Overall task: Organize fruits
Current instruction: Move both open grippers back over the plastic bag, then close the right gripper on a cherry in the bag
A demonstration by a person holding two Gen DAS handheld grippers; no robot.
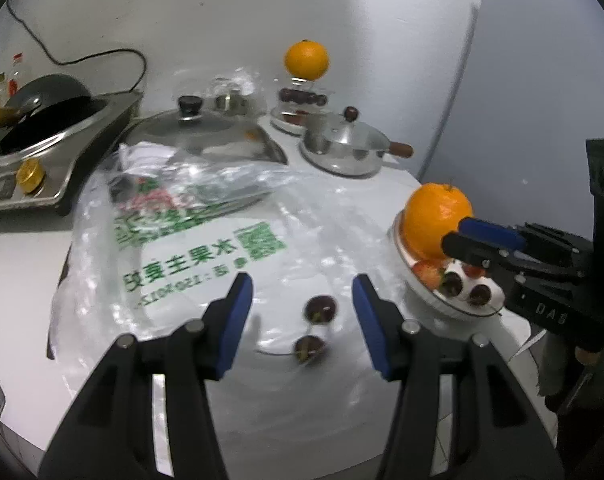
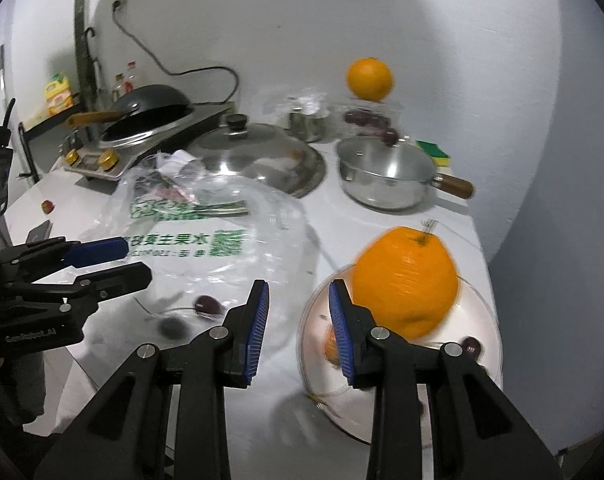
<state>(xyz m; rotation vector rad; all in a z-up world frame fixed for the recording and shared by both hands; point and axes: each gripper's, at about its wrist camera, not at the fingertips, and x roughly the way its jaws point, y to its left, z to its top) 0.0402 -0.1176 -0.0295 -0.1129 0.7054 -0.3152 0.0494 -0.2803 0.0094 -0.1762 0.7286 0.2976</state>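
Two dark cherries (image 1: 321,308) (image 1: 310,348) lie on the white table at the edge of a clear plastic bag (image 1: 201,248). My left gripper (image 1: 304,322) hangs over them, open, with the cherries showing in the gap between its blue pads and nothing gripped. To the right, a glass plate (image 1: 422,300) holds a large orange (image 1: 438,220), a strawberry (image 1: 428,274) and cherries (image 1: 480,294). My right gripper (image 2: 299,330) hovers at the plate's (image 2: 478,312) left rim, its pads a narrow gap apart and empty. The orange (image 2: 406,280) sits just right of it.
A second orange (image 2: 369,79) rests on a clear box of dark fruit at the back. A steel pot (image 2: 386,176), a domed lid (image 2: 257,156), a cooker with a wok (image 2: 149,116) and a sponge (image 2: 434,152) stand behind. The table edge runs right of the plate.
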